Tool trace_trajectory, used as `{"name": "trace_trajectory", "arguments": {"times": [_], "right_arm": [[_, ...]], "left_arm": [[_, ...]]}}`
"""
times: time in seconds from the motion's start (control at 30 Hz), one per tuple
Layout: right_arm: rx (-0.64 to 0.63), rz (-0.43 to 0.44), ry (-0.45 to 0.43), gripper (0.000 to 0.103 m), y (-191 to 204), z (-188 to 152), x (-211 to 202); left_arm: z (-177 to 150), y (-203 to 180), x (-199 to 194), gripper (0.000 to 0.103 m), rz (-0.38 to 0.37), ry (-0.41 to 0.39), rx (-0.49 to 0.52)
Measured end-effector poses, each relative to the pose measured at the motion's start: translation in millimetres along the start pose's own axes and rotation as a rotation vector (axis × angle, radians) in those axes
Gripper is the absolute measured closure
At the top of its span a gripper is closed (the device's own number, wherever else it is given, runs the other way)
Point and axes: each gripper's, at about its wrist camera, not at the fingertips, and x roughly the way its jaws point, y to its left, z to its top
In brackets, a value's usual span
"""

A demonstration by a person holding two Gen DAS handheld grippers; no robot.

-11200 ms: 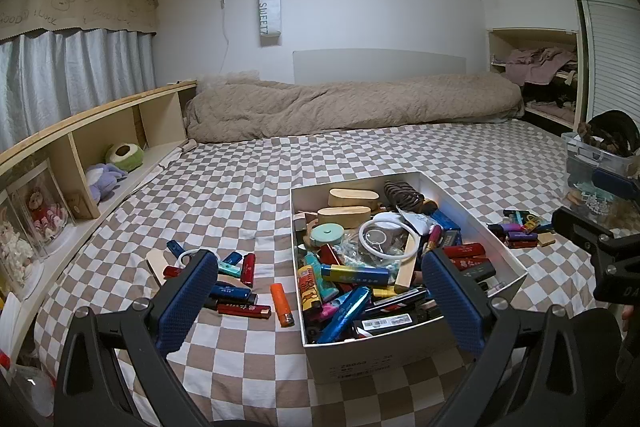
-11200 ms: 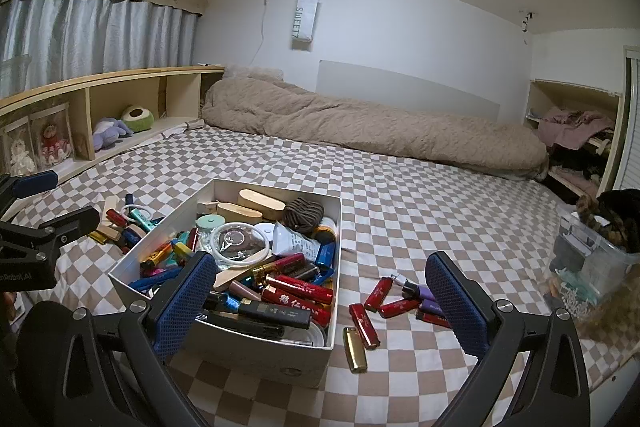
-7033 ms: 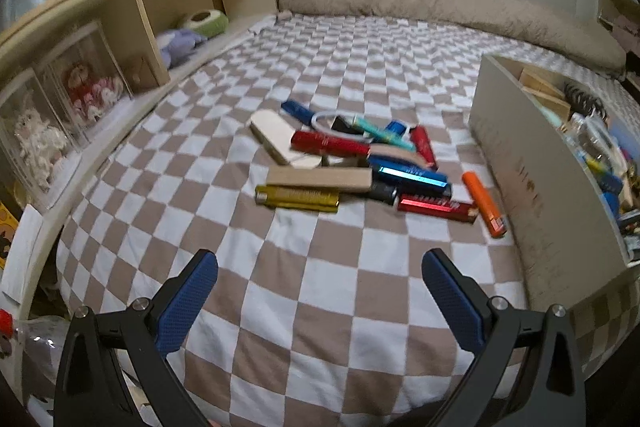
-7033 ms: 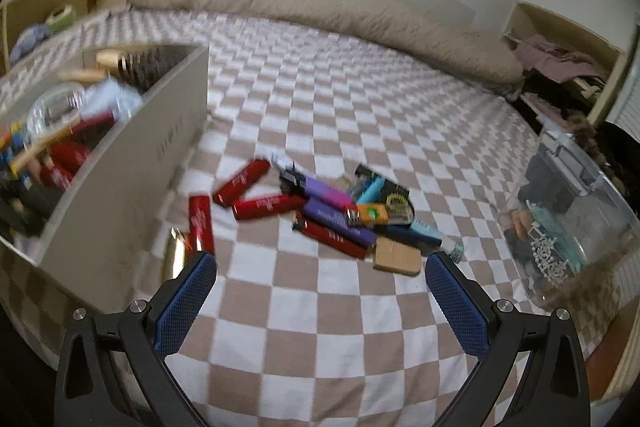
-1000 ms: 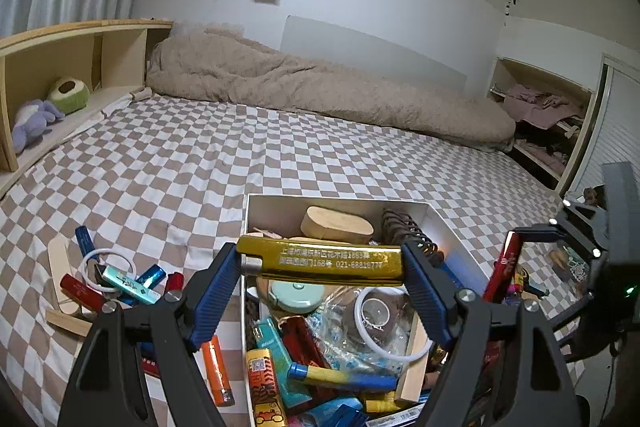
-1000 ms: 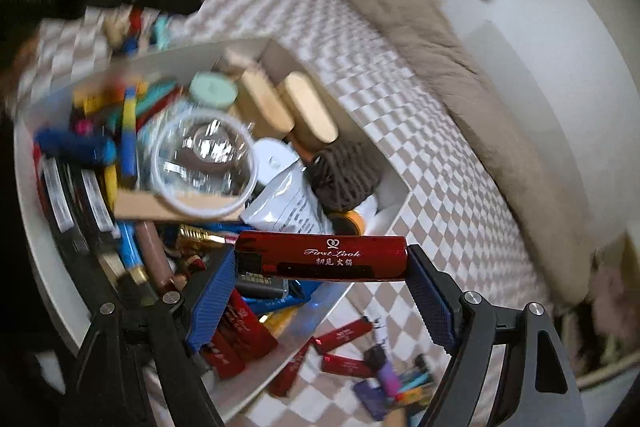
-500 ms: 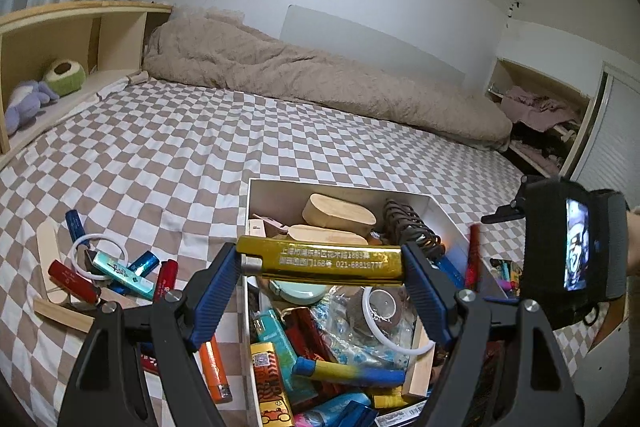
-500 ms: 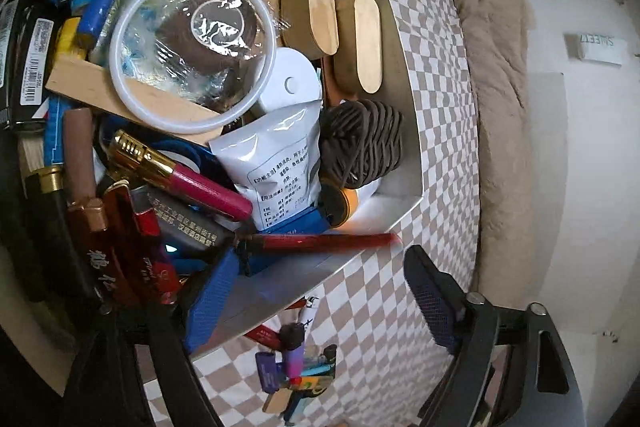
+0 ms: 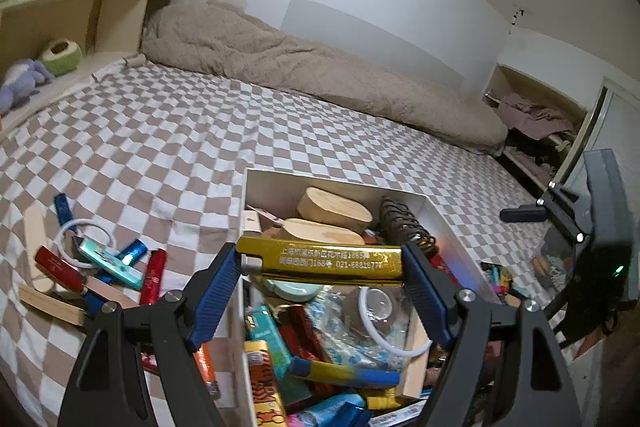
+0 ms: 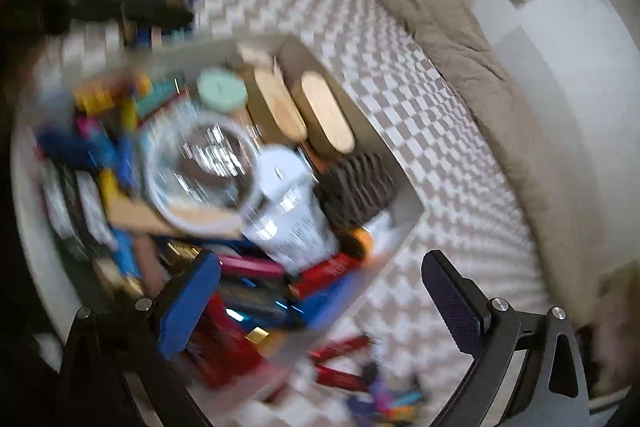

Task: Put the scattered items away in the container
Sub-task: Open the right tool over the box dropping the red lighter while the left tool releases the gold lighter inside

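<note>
My left gripper [image 9: 322,279] is shut on a gold lighter [image 9: 320,261], held crosswise above the near end of the white box [image 9: 336,187]. The box is crammed with lighters, wooden pieces, a plastic ring and packets. In the blurred right wrist view my right gripper [image 10: 320,291] hangs over the box's corner [image 10: 416,207], its jaws opening with nothing between them. A red lighter [image 10: 328,273] lies in the box just beyond its fingers. Loose lighters and wooden slats [image 9: 100,263] lie left of the box, with more lighters [image 10: 360,379] to its right.
The box sits on a brown-and-white checked bedspread [image 9: 200,131]. A beige duvet [image 9: 320,75] runs along the far wall. A wooden shelf [image 9: 80,11] with soft toys lines the left side. A clear tub [image 9: 548,259] stands at the right edge.
My right gripper has let go of the red lighter, which now lies in the box, and its jaws have spread wide. The left gripper still holds the gold lighter over the box.
</note>
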Motion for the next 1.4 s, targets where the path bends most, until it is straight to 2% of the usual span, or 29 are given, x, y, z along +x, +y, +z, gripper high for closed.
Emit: {"name": "trace_trajectory", "arguments": {"times": [0.2, 0.37, 0.53, 0.7, 0.87, 1.07, 1.33, 1.4], "right_arm": [[0.212, 0.082, -0.115, 0.002, 3.5, -3.8, -9.4], [0.346, 0.12, -0.137, 0.002, 5.6, -13.5, 0.7], [0.438, 0.142, -0.161, 0.003, 5.8, -31.0, 5.8], [0.531, 0.159, -0.24, 0.002, -6.7, -44.6, -10.6], [0.578, 0.191, -0.277, 0.002, -8.1, -53.0, -18.1], [0.556, 0.222, -0.305, 0.002, -2.6, -55.5, -25.2], [0.612, 0.246, -0.27, 0.002, -9.4, -66.3, -13.4], [0.628, 0.253, -0.271, 0.002, -12.5, -68.6, -11.7]], "left_arm": [[6.2, -1.4, 10.1, 0.022, -0.021, 0.044, -0.03], [18.8, -7.4, 19.8, 0.023, -0.058, 0.087, -0.073], [29.3, -16.8, 32.3, 0.022, -0.04, 0.141, -0.063], [40.9, -22.6, 53.8, 0.023, -0.012, 0.215, -0.048], [42.1, -28.8, 79.2, 0.023, 0.02, 0.311, -0.012], [35.1, -35.3, 97.7, 0.023, 0.082, 0.382, 0.033], [24.2, -39.1, 108.4, 0.022, 0.095, 0.447, 0.019], [24.6, -38.3, 111.2, 0.016, 0.108, 0.461, 0.006]]}}
